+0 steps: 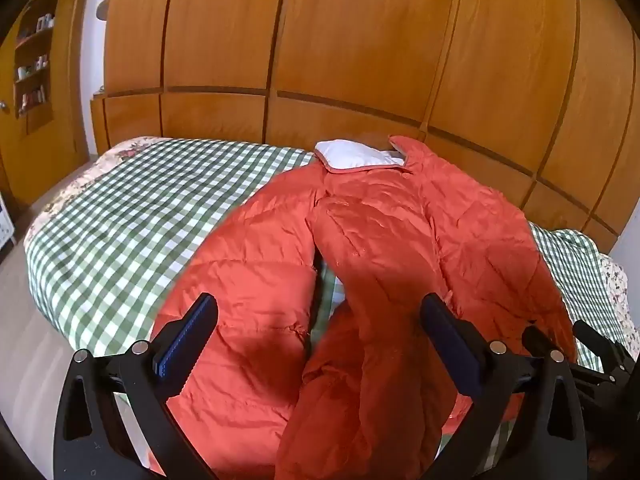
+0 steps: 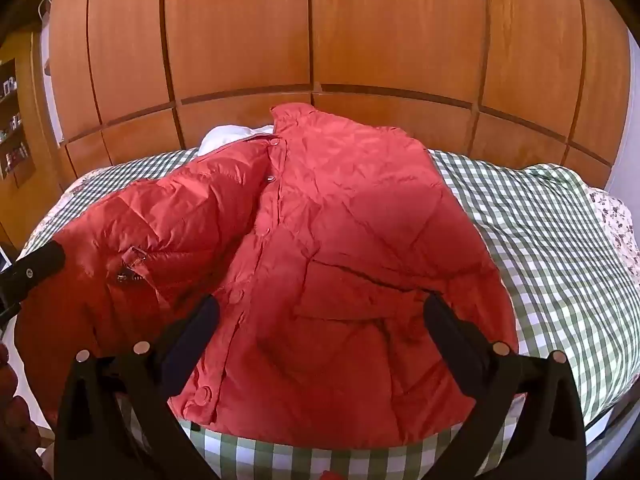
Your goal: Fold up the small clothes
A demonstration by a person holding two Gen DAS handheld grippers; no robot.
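A small orange-red puffer jacket (image 1: pixel 380 248) with a white lining at the collar (image 1: pixel 356 154) lies spread on the bed, a sleeve folded across its middle. It also shows in the right wrist view (image 2: pixel 344 240), front up with snap buttons. My left gripper (image 1: pixel 320 312) is open just above the jacket's lower part, holding nothing. My right gripper (image 2: pixel 320 312) is open above the jacket's hem, holding nothing. The right gripper's tips show at the right of the left wrist view (image 1: pixel 560 332). The left gripper's finger (image 2: pixel 40 260) shows at the left edge of the right wrist view.
The bed has a green and white checked cover (image 1: pixel 128 220) with a floral quilt edge (image 2: pixel 616 224). A wooden wardrobe wall (image 1: pixel 320 40) stands behind the bed. Shelves with small bottles (image 1: pixel 34 60) are at the far left.
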